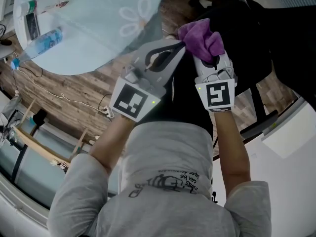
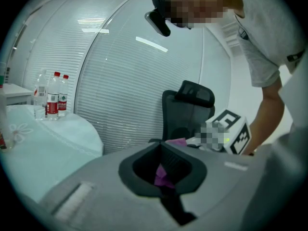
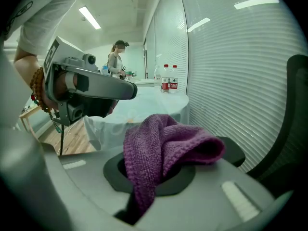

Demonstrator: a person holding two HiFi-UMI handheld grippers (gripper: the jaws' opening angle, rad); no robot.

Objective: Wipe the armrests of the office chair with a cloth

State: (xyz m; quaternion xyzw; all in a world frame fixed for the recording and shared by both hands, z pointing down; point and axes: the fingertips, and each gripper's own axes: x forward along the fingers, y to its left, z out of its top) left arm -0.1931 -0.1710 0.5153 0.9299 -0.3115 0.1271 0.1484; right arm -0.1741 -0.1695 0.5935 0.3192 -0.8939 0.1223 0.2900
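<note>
Above the black office chair point(image 1: 247, 28), the right gripper point(image 1: 210, 58) is clamping shut on a bunched purple knitted cloth point(image 1: 200, 33) while the left gripper point(image 1: 177, 47) is pinching its corner, apparently readying it for an armrest, with the pale-covered round worktop point(image 1: 98, 33) and plastic water bottles point(image 1: 42, 43) crowding alongside

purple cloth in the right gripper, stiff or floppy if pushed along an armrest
Probably floppy: the purple cloth folds and droops over the right gripper. Its knitted texture likely grips rather than slips. Looks light, so it may bunch.
</note>
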